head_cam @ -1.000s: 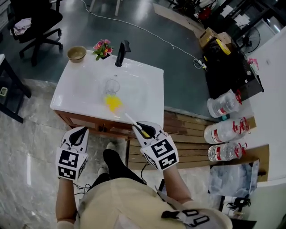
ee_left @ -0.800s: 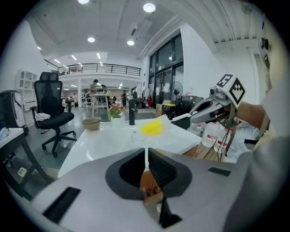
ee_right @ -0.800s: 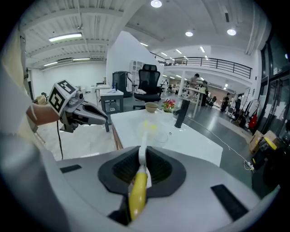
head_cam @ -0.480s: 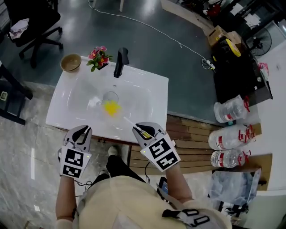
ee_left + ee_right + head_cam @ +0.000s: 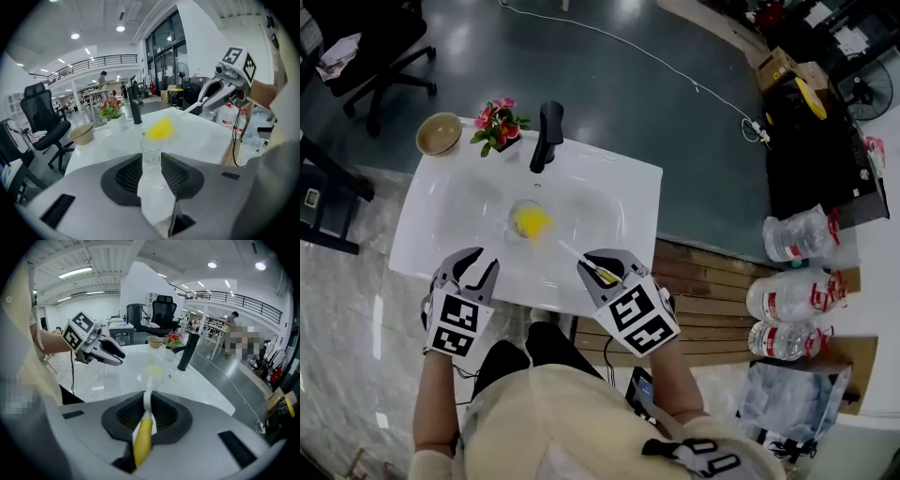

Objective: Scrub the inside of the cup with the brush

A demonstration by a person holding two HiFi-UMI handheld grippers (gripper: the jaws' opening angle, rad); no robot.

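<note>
A clear glass cup (image 5: 523,218) stands upright in the white sink (image 5: 609,202). A brush with a yellow handle (image 5: 143,439) and white stem is clamped in my right gripper (image 5: 598,272). Its fluffy yellow head (image 5: 532,222) hovers at the cup's rim; in the left gripper view the brush head (image 5: 161,129) shows just above and beyond the cup (image 5: 151,151), which looks empty. My left gripper (image 5: 474,273) hangs at the sink's near edge, short of the cup. Its jaws are opening with nothing between them.
At the back of the sink stand a black faucet (image 5: 546,136), a small flower pot (image 5: 497,122) and a tan bowl (image 5: 438,133). Large water bottles (image 5: 797,281) lie on wooden boards at the right. An office chair (image 5: 375,47) stands at the far left.
The left gripper's jaws have parted from shut. The brush head has moved forward from in front of the cup to its rim. Both grippers have come closer to the sink.
</note>
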